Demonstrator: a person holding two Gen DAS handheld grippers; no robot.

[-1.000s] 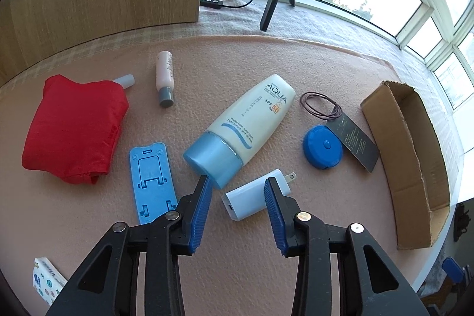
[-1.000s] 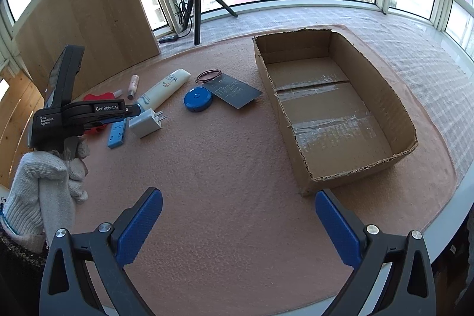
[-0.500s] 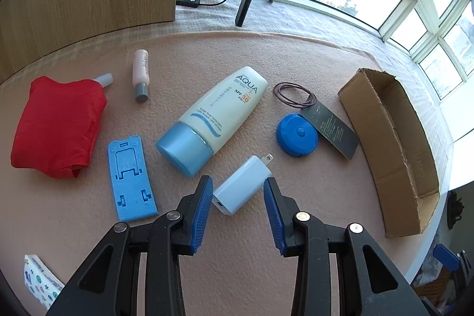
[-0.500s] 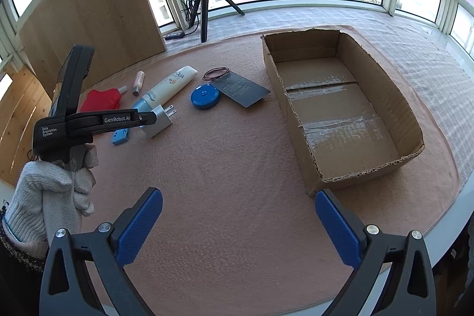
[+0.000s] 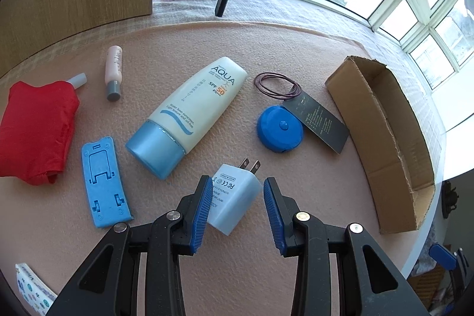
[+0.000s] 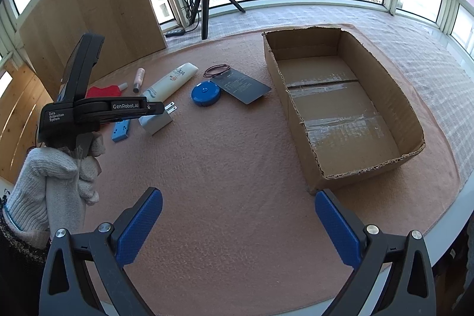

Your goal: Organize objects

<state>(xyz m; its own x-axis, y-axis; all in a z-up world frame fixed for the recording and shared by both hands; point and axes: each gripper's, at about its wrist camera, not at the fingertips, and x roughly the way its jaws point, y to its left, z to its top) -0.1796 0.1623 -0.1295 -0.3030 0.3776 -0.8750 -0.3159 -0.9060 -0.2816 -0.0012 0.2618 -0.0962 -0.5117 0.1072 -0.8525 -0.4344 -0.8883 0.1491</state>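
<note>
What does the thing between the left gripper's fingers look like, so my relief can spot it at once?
Start from the cardboard box and cross the pink mat to the blue-capped sunscreen tube. Just in front of its cap lies a small white wall charger, the only item with two metal prongs, between the open jaws of the left gripper.

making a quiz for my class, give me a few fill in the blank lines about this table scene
1. The left gripper has its fingers either side of the white ____.
2. The cardboard box holds ____.
3. The cap of the sunscreen tube is coloured ____.
4. The right gripper hangs over the mat with its jaws ____.

Missing words: charger; nothing; blue; open
</note>
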